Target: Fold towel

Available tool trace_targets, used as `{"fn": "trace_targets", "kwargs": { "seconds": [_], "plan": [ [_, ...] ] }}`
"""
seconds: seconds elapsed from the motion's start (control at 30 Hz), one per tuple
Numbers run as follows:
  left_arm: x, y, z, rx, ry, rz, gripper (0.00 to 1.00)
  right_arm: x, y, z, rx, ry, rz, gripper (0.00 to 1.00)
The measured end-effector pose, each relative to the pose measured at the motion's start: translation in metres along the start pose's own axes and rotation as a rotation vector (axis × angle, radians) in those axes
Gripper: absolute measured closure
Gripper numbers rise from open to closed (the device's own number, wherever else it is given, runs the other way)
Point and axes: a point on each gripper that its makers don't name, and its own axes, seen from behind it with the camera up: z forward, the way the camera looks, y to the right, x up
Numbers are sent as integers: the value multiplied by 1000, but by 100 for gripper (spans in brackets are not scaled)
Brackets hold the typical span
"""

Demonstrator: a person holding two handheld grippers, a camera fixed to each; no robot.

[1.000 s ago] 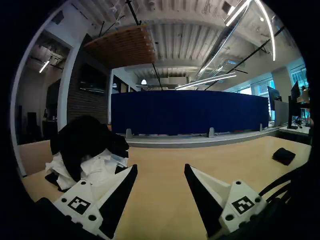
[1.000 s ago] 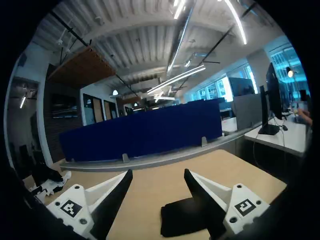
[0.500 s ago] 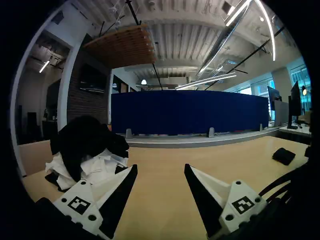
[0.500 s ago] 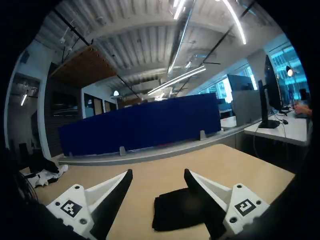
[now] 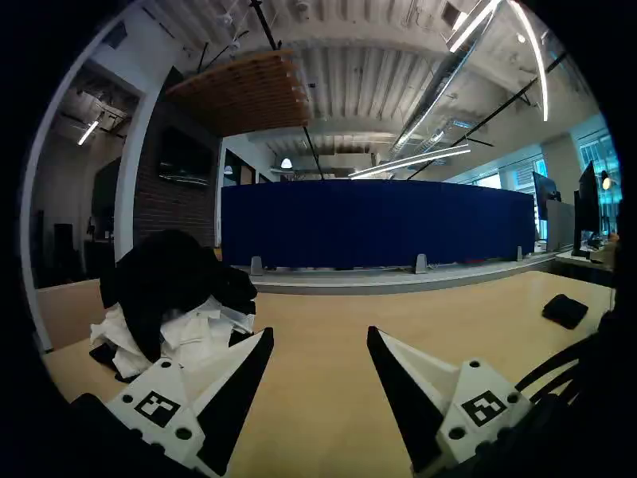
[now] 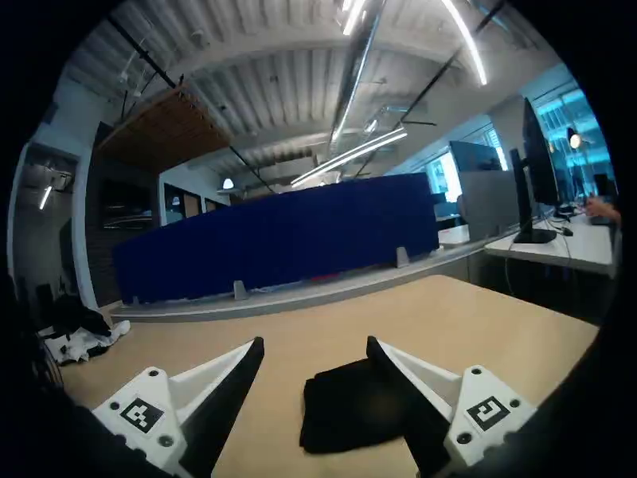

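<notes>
Ahead of right gripper [image 6: 314, 342], fingers wide: folded black towel [image 6: 342, 398] (prob. not gripped); left gripper [image 5: 319, 331] wide too, cloth pile [image 5: 171, 307] beside it.

Open tabletop [image 5: 318, 319] ahead, cloth pile [image 5: 171, 307] on its left, folded black towel [image 6: 346, 402] between right fingers [image 6: 402, 378]

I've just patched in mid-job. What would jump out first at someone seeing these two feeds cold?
First comes the heap of black and white towels on the wooden table, just beyond the left finger of the open left gripper. In the right gripper view, a folded black towel lies flat right ahead of the open right gripper, partly behind its right finger. A long blue partition runs along the table's far edge.
</notes>
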Motion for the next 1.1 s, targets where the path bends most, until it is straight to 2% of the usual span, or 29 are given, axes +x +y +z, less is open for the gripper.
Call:
{"fn": "trace_targets", "kwargs": {
  "seconds": [0.2, 0.6, 0.9, 1.1],
  "plan": [
    [0, 0, 0, 0, 0, 0, 14, -9, -4, 2, 2, -2, 20, 0],
    [0, 0, 0, 0, 0, 0, 13, -14, -8, -4, 9, 18, -20, 0],
    [-1, -1, 0, 0, 0, 0, 13, -16, -18, -7, 26, 30, -69, 0],
    [-1, 0, 0, 0, 0, 0, 13, -19, -27, -7, 45, 27, -123, 0]
  ]
}}
